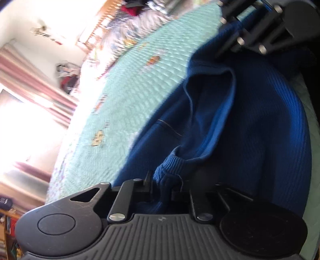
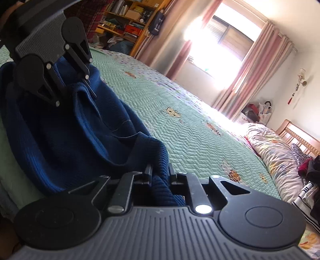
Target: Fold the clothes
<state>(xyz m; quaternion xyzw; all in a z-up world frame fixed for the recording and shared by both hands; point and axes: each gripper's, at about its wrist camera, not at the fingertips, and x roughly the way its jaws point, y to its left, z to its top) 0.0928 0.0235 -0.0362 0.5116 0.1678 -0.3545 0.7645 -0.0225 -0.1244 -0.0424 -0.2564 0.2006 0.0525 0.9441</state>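
Observation:
A blue ribbed knit garment [image 1: 250, 120] hangs slack between my two grippers above the green quilted bed [image 1: 140, 80]. My left gripper [image 1: 163, 185] is shut on a ribbed cuff or hem of the blue garment. My right gripper [image 2: 161, 178] is shut on another ribbed edge of the same garment [image 2: 60, 130]. Each gripper shows in the other's view: the right one at the top right of the left wrist view [image 1: 230, 36], the left one at the upper left of the right wrist view [image 2: 80, 88]. The garment sags in loose folds onto the bed [image 2: 200, 130].
A rolled floral duvet [image 2: 274, 152] and dark clothes [image 2: 310, 170] lie at the bed's head by a wooden headboard [image 2: 300, 136]. A bright window with pink curtains [image 2: 250, 66] and a cluttered bookshelf [image 2: 128, 18] stand beyond the bed.

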